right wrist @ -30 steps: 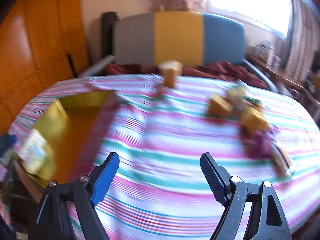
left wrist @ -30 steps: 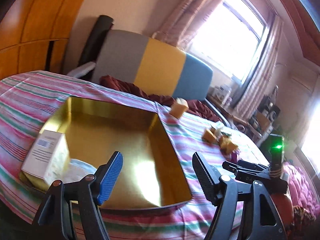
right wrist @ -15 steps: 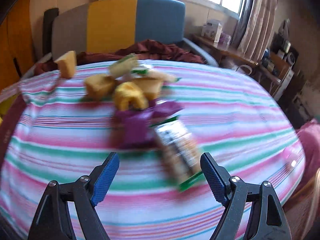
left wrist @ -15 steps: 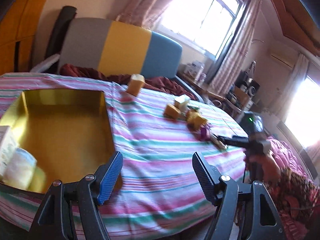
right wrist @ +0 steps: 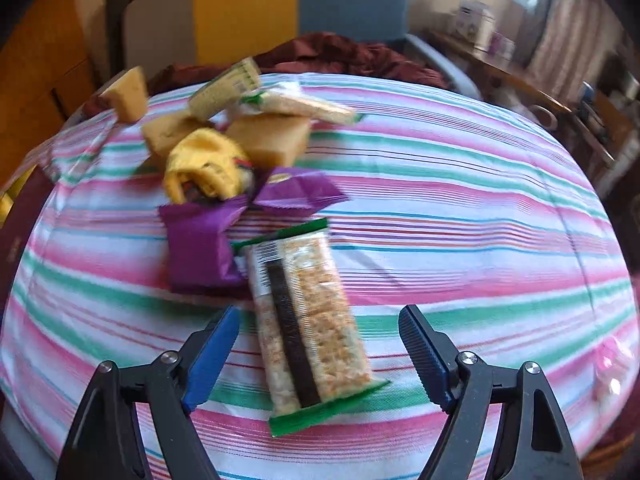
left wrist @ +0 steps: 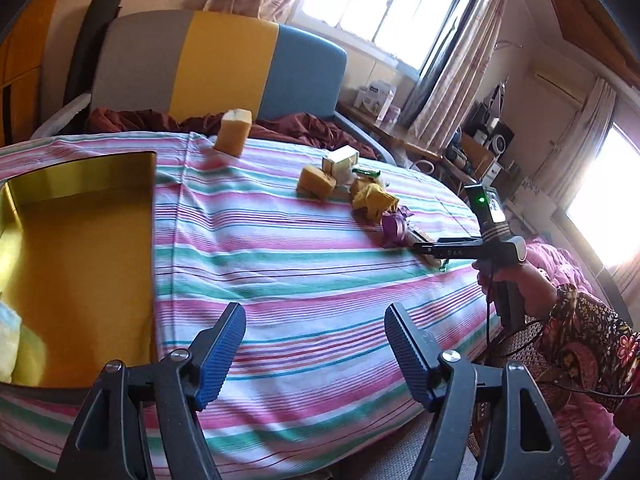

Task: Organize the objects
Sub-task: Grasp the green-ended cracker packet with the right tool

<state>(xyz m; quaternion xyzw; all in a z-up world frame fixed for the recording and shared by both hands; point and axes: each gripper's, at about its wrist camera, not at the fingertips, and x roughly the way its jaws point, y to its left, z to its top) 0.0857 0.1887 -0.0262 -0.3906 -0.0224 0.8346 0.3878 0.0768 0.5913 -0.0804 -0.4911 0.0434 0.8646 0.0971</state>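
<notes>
Right tool [right wrist: 318, 346] is released, jaws wide and just narrowing a bit, straddling the near end of a cracker pack [right wrist: 308, 320] with green end seals. The pads do not touch it. The pack lies flat on the striped cloth [right wrist: 460, 200] of the bench, long axis running away from the camera.

Crowding its far end: a purple wrapper [right wrist: 200, 248] touches the pack's upper left corner, and a second purple wrapper [right wrist: 298, 194] sits just behind. Behind those is a crumpled yellow packet [right wrist: 204, 164], then two tan sponge-like blocks [right wrist: 272, 140], a pale green-printed carton [right wrist: 226, 88] and another cracker pack [right wrist: 304, 106] stacked loosely together. A lone tan block [right wrist: 128, 94] stands apart at the far left edge. Right side of the cloth is bare near the pack, so only the purple wrapper sits close beside the left jaw.

Left tool [left wrist: 316, 352] is released too, with nothing between the jaws, hovering over bare striped cloth near the bench's front edge. A gold tray [left wrist: 80, 240] lies on the left, well apart from the pile, with a pale item [left wrist: 12, 340] at its near corner, mostly cut off.

In the left view a hand [left wrist: 516, 284] in a floral sleeve [left wrist: 588, 332] holds the right tool's handle at the pile's near end. Beyond the bench are a grey-yellow-blue headboard [left wrist: 224, 68], dark red bedding [left wrist: 304, 128] and a bright window [left wrist: 384, 4].
</notes>
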